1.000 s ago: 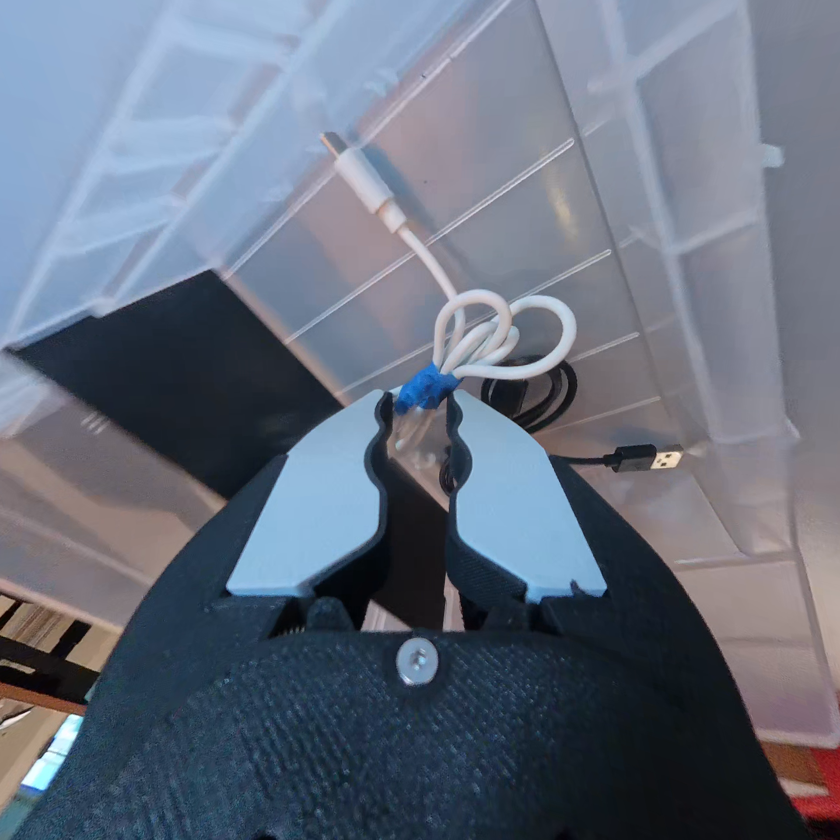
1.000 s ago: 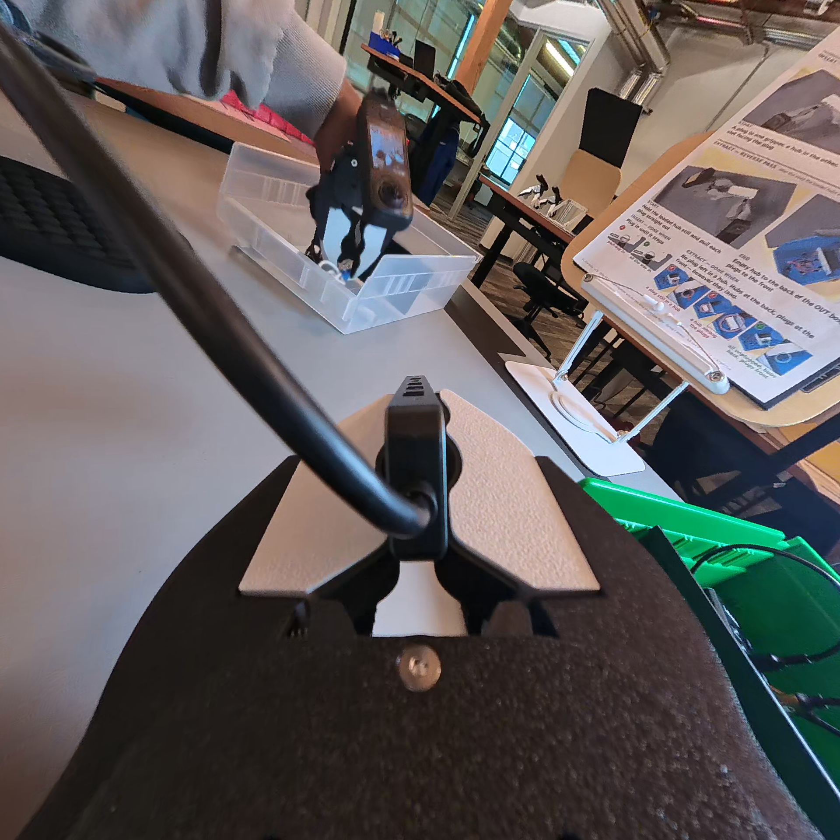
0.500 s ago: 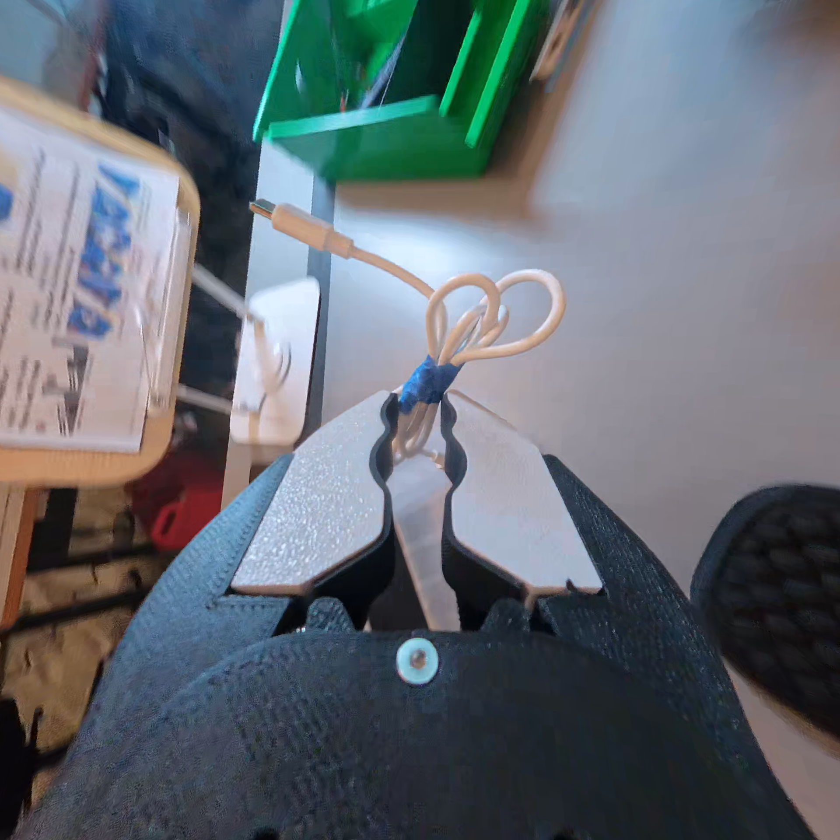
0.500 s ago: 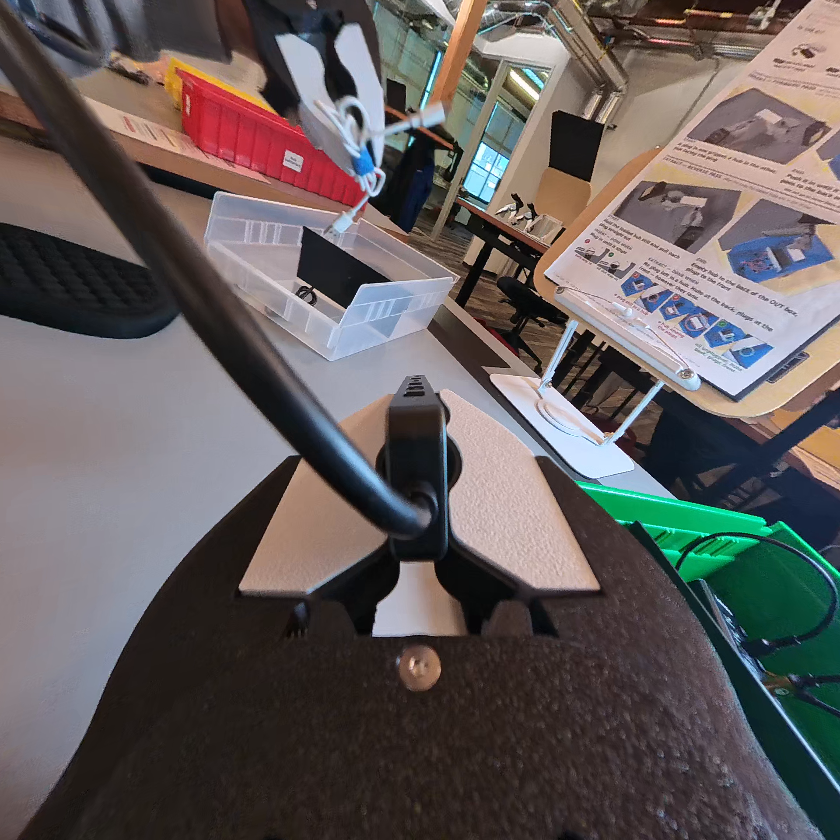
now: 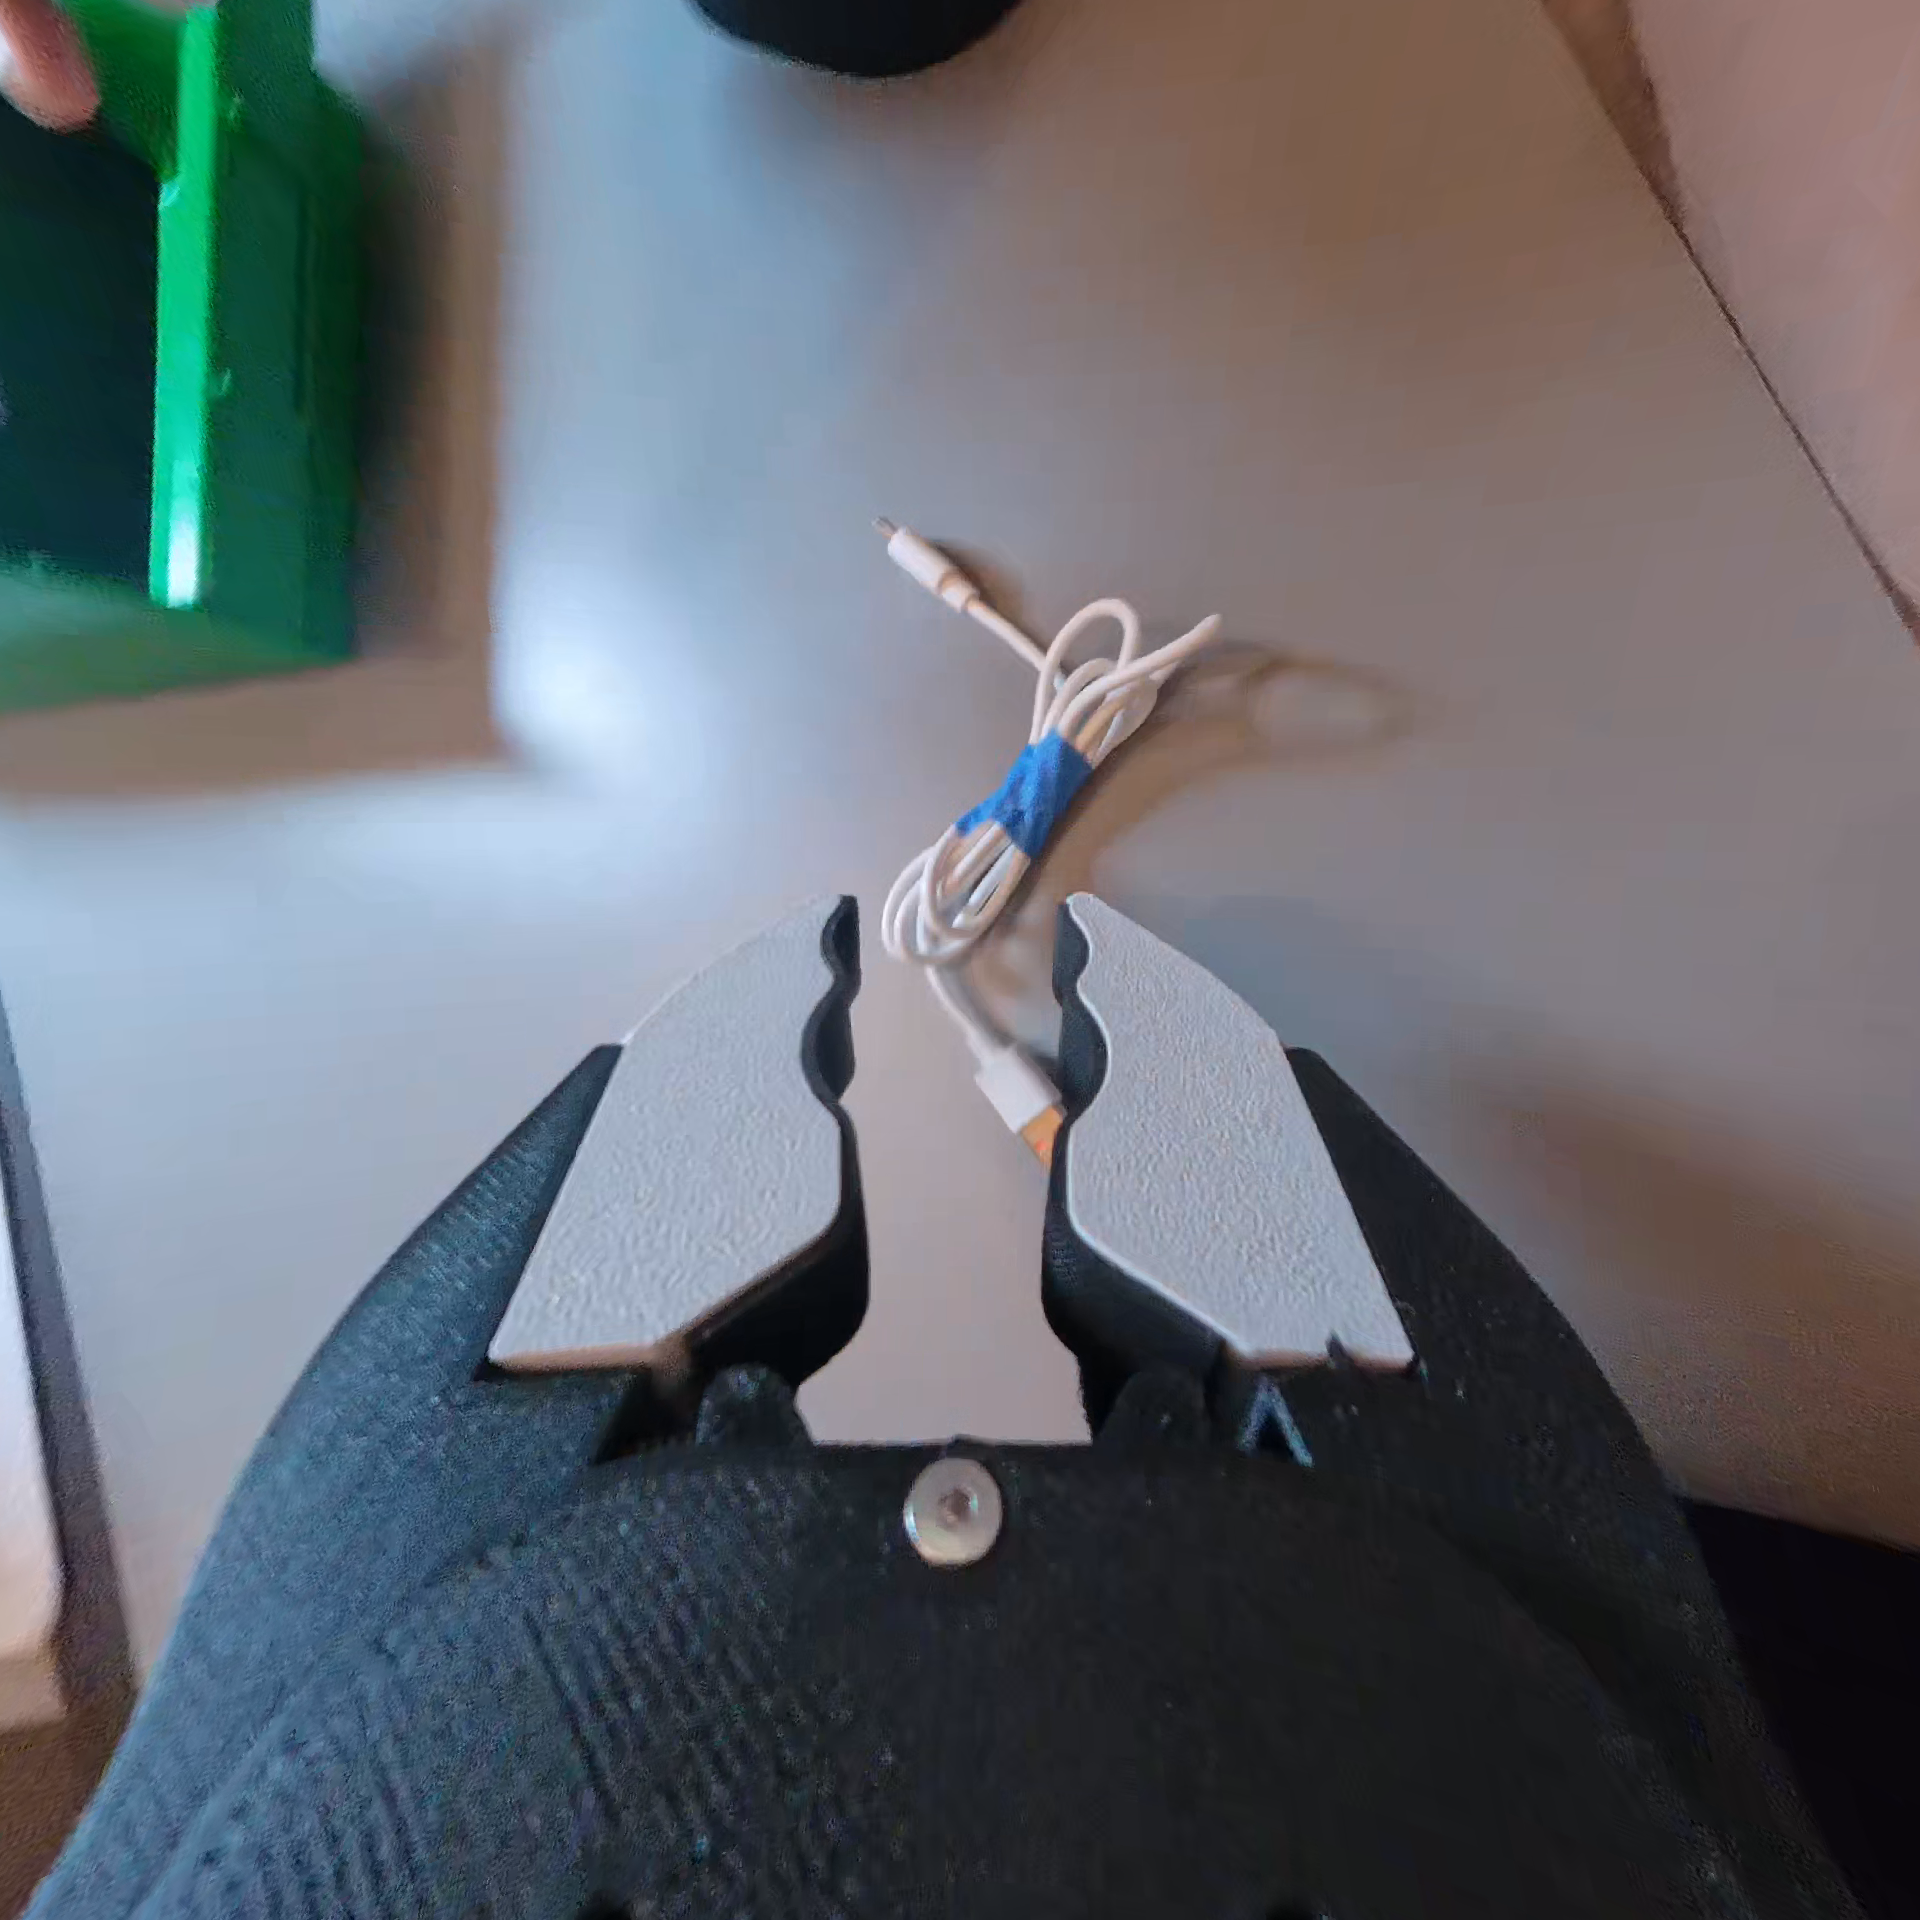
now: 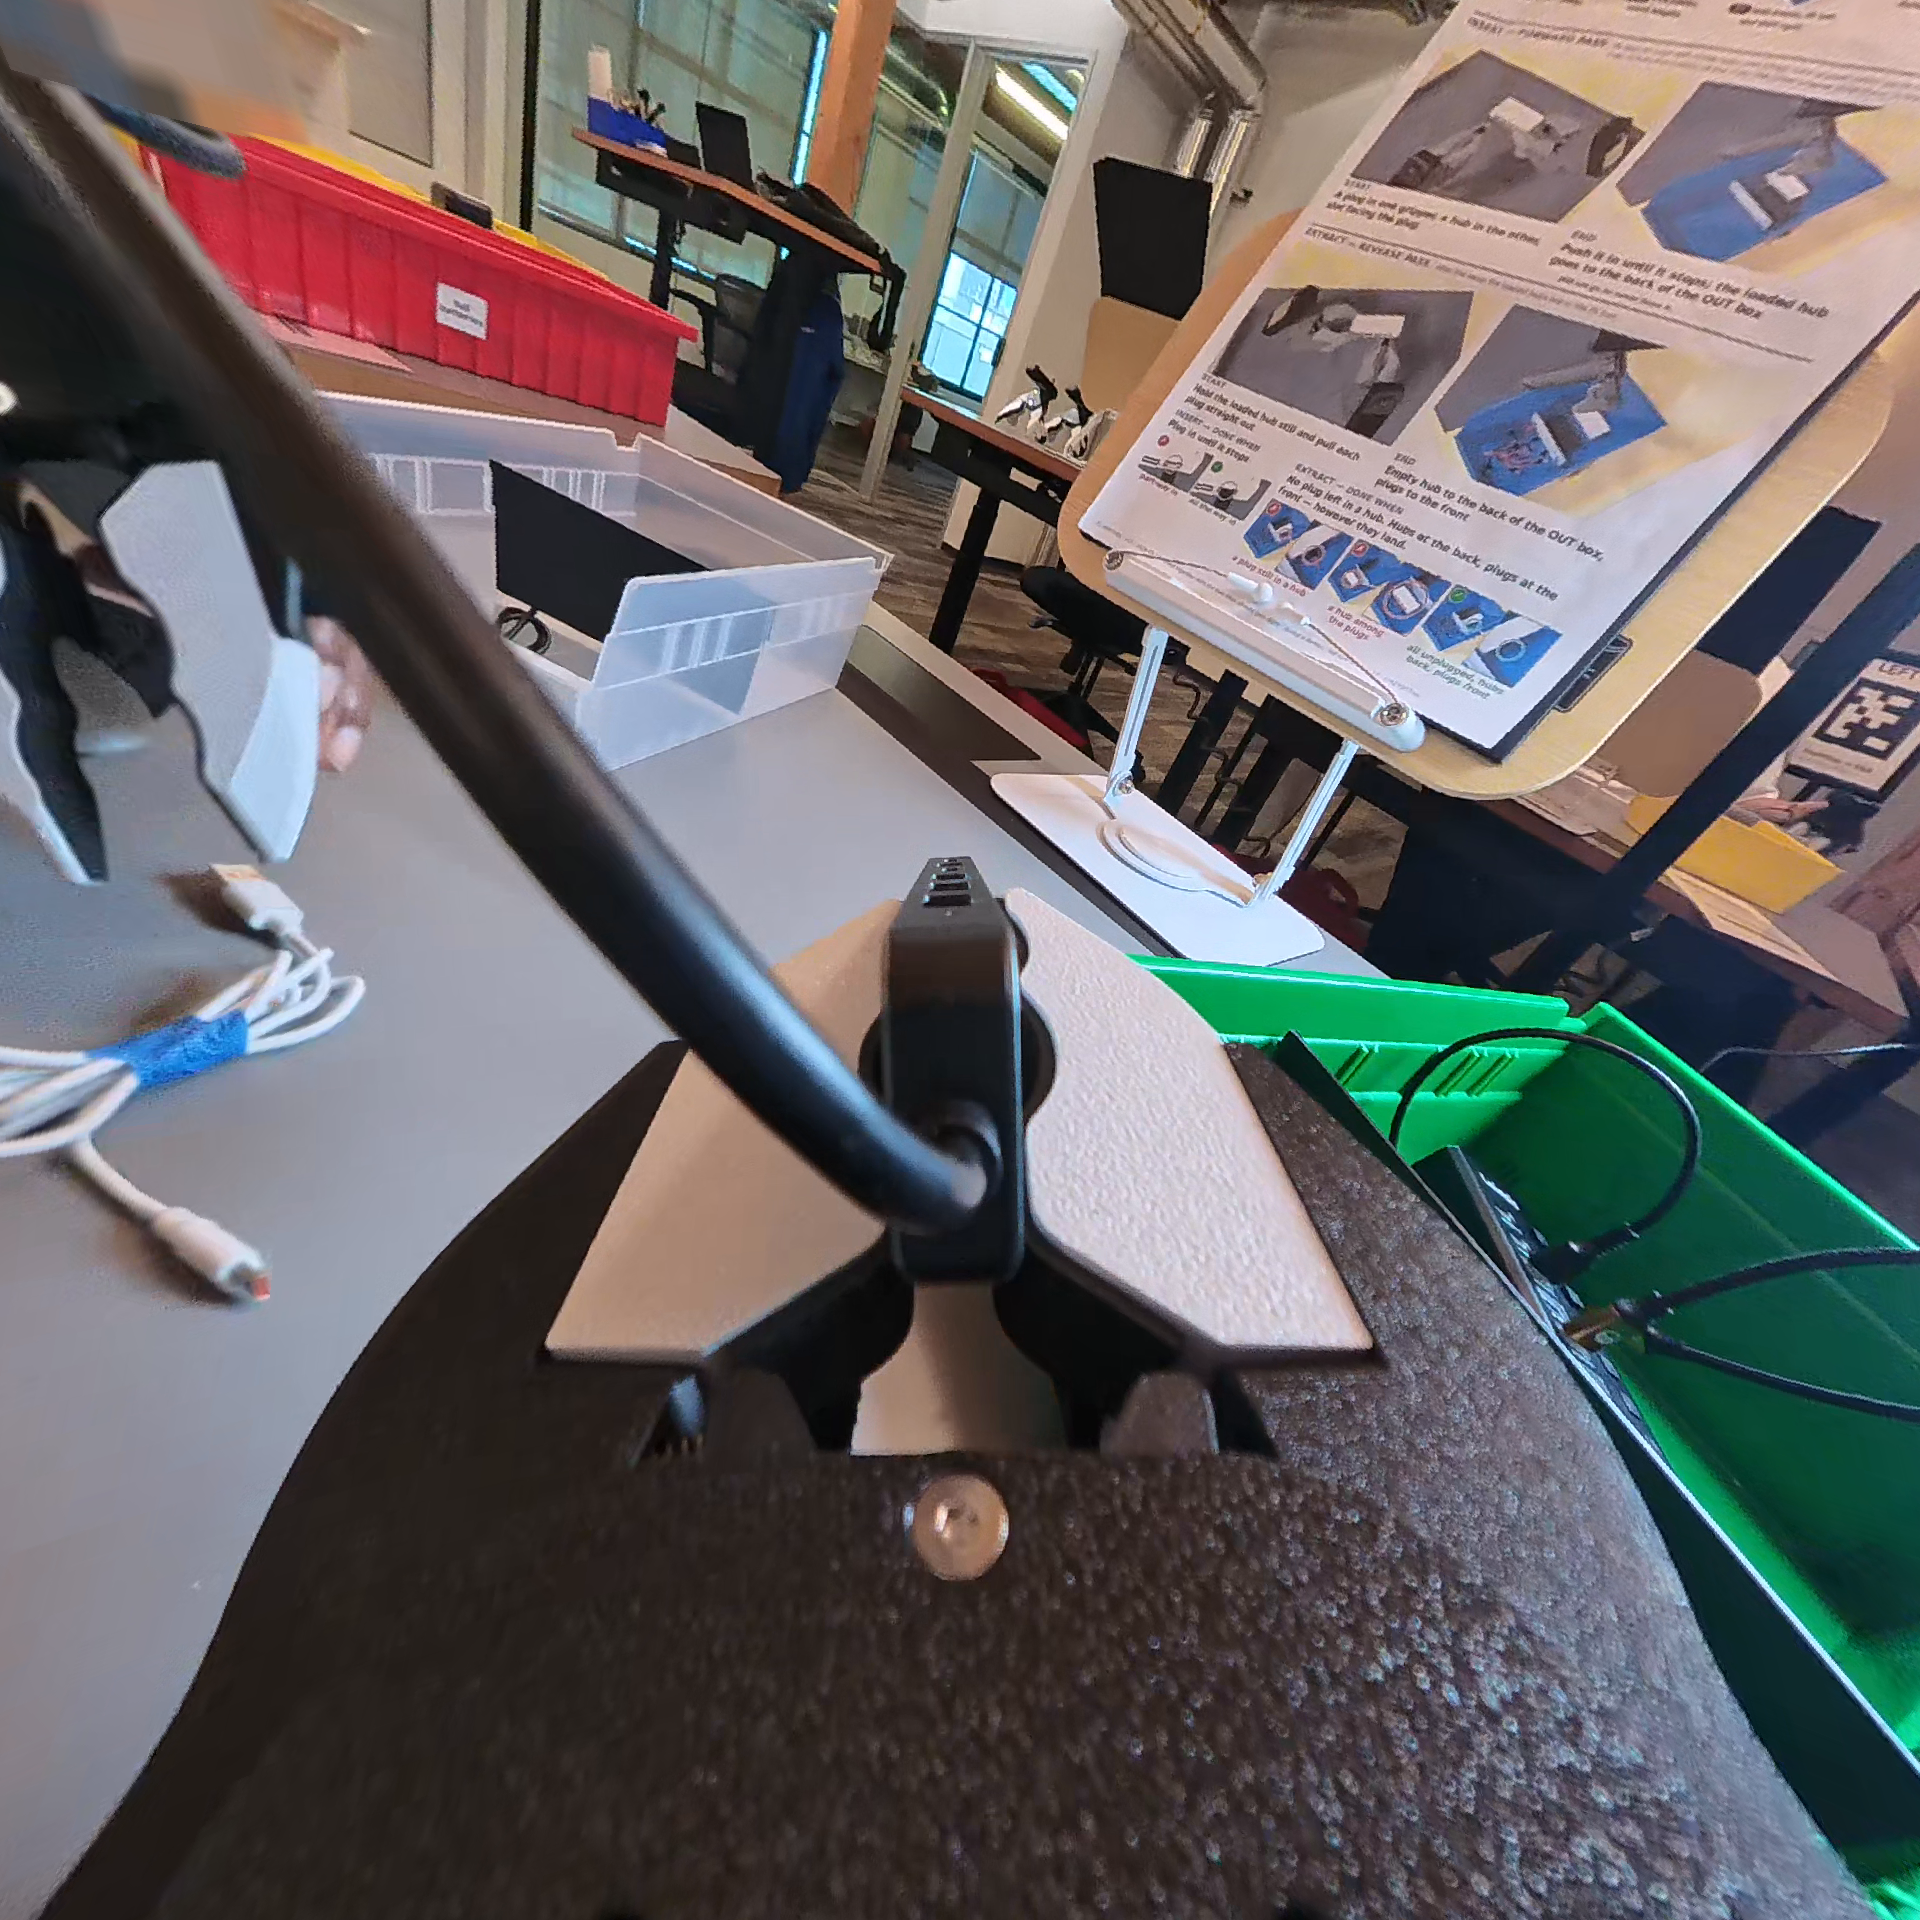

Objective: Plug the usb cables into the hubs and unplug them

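Observation:
A white USB cable (image 5: 997, 873), coiled and bound with blue tape (image 5: 1023, 795), lies loose on the grey table (image 5: 1247, 416). Its larger plug (image 5: 1023, 1117) rests between my left gripper's fingers, beside the right one, and its small plug (image 5: 920, 549) points away. My left gripper (image 5: 958, 920) is open just over the cable's near end. My right gripper (image 6: 953, 914) is shut on a black hub (image 6: 951, 1049), ports facing forward, with its thick black cord (image 6: 468, 665) arching up to the left. In the right wrist view the left gripper (image 6: 177, 862) hovers over the white cable (image 6: 156, 1060).
A green bin (image 6: 1351, 1008) with black cables stands right of my right gripper and shows at the left of the left wrist view (image 5: 249, 343). A clear plastic bin (image 6: 727, 623), a red bin (image 6: 416, 281) and an instruction board on a white stand (image 6: 1455, 416) lie beyond. Across from one pair of fingers to the other is roughly 20 centimeters.
My left gripper carried the white cable out of the clear bin, across to the table, lowered it and opened, letting it go. My right gripper still holds the hub.

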### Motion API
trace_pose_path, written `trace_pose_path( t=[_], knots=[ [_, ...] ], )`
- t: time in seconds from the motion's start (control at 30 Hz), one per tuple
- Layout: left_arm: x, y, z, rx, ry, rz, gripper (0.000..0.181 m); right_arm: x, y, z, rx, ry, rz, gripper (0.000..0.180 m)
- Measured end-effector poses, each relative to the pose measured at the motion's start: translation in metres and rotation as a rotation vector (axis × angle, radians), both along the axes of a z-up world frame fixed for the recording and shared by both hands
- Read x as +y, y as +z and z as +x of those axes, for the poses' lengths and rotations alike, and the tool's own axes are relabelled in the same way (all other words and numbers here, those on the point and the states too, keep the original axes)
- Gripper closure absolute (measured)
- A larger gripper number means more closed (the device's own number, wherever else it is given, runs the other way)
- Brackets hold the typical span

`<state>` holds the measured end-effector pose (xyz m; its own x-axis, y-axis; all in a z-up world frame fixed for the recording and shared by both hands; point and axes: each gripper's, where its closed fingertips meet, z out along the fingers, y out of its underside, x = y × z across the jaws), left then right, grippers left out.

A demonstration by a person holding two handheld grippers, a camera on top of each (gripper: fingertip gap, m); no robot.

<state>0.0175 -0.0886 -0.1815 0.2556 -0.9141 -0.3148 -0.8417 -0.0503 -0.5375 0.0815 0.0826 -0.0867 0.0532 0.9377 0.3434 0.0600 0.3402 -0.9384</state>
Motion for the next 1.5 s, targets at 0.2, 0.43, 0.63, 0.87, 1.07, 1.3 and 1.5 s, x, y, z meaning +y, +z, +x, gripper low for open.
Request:
trace_pose_path(
  t=[0.2, 0.43, 0.63, 0.87, 1.07, 1.3, 1.5],
  knots=[
    [-0.022, -0.032, -0.042, 0.027, 0.312, -0.262, 0.137, -0.004, -0.003, -0.002, -0.019, 0.016, 0.001, 0.168],
    [-0.015, -0.048, -0.045, 0.097, 0.262, -0.244, 0.164, -0.004, -0.006, -0.004, -0.031, 0.021, -0.013, 0.168],
    [0.018, -0.046, -0.065, 0.533, -0.210, 0.020, 0.173, -0.002, -0.006, -0.003, -0.020, 0.025, -0.042, 0.168],
    [0.100, -0.015, -0.086, 0.437, 0.145, 0.206, 0.148, 0.000, -0.003, 0.000, -0.012, 0.021, -0.034, 0.168],
    [0.072, -0.011, -0.050, -0.149, 0.540, -0.259, 0.142, 0.004, -0.002, 0.001, -0.011, 0.018, -0.058, 0.168],
    [0.057, -0.041, -0.035, -0.105, 0.666, -0.306, 0.155, 0.002, -0.001, 0.001, -0.008, 0.020, -0.071, 0.168],
    [0.055, -0.048, -0.018, -0.086, 0.572, -0.289, 0.164, 0.001, -0.007, 0.000, -0.029, 0.012, -0.006, 0.168]
  ],
)
